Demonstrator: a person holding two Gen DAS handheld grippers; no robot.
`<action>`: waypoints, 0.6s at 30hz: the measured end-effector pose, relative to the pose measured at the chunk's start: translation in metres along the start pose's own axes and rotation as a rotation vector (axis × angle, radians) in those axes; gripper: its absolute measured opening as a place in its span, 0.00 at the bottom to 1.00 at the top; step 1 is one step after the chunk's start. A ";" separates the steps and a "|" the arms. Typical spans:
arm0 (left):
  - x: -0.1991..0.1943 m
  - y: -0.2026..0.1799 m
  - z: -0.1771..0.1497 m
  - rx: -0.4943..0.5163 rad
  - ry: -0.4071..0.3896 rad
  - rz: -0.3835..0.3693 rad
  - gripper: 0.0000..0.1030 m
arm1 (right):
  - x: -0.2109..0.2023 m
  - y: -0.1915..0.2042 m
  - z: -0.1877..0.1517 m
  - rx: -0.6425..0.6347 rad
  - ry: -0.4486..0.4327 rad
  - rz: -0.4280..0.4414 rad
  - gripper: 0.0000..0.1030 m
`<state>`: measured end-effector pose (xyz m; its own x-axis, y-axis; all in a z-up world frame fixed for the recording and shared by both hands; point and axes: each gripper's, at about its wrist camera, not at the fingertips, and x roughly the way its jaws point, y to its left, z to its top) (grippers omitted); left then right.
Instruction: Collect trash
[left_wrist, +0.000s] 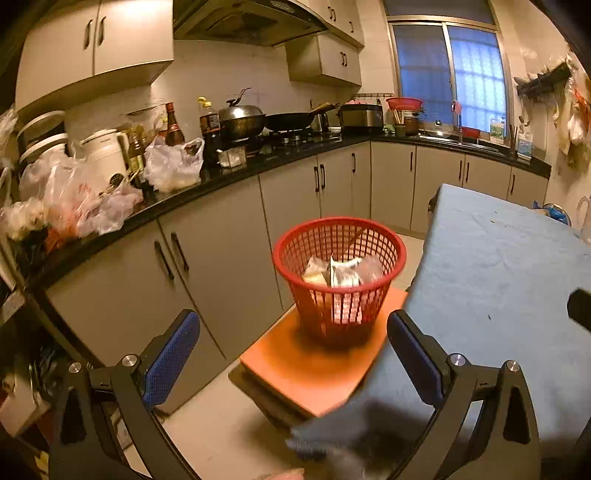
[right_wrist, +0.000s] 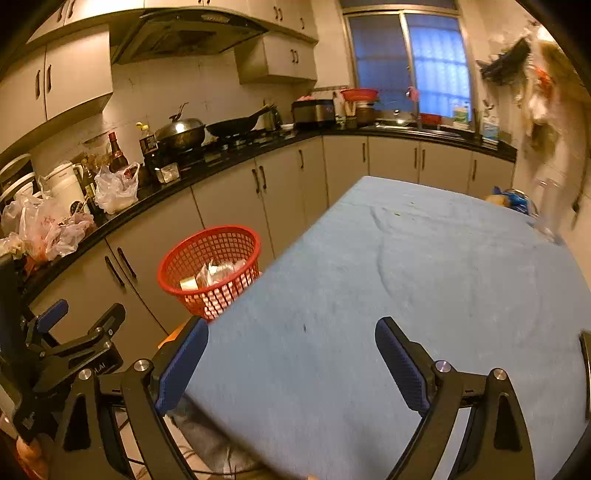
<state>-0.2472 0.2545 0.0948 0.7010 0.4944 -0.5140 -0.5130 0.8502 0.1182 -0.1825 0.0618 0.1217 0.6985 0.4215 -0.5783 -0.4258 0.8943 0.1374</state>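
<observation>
A red mesh waste basket (left_wrist: 338, 275) stands on an orange stool (left_wrist: 314, 365) beside the blue-covered table (left_wrist: 498, 280). It holds several crumpled wrappers and packets (left_wrist: 340, 271). My left gripper (left_wrist: 291, 354) is open and empty, low in front of the basket. The basket also shows in the right wrist view (right_wrist: 210, 269), left of the table (right_wrist: 388, 277). My right gripper (right_wrist: 291, 354) is open and empty above the table's near part. The left gripper (right_wrist: 70, 332) shows at the far left of that view.
A black counter (left_wrist: 229, 173) runs along the left and back walls with plastic bags (left_wrist: 173, 166), bottles, a kettle, woks and a rice cooker. Grey cabinets (left_wrist: 221, 266) stand below it. A blue bag (right_wrist: 515, 199) lies at the table's far right corner.
</observation>
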 end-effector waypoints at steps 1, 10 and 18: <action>-0.006 0.000 -0.004 0.004 -0.010 0.002 0.98 | -0.007 0.000 -0.009 0.000 -0.009 -0.018 0.92; -0.025 0.007 -0.026 0.001 -0.018 -0.019 0.98 | -0.040 0.006 -0.042 -0.038 -0.071 -0.096 0.92; -0.028 0.012 -0.031 -0.030 -0.024 -0.026 0.98 | -0.043 0.017 -0.053 -0.083 -0.073 -0.090 0.95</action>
<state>-0.2883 0.2456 0.0841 0.7256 0.4770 -0.4960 -0.5091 0.8570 0.0794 -0.2504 0.0506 0.1066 0.7745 0.3527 -0.5251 -0.4038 0.9146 0.0188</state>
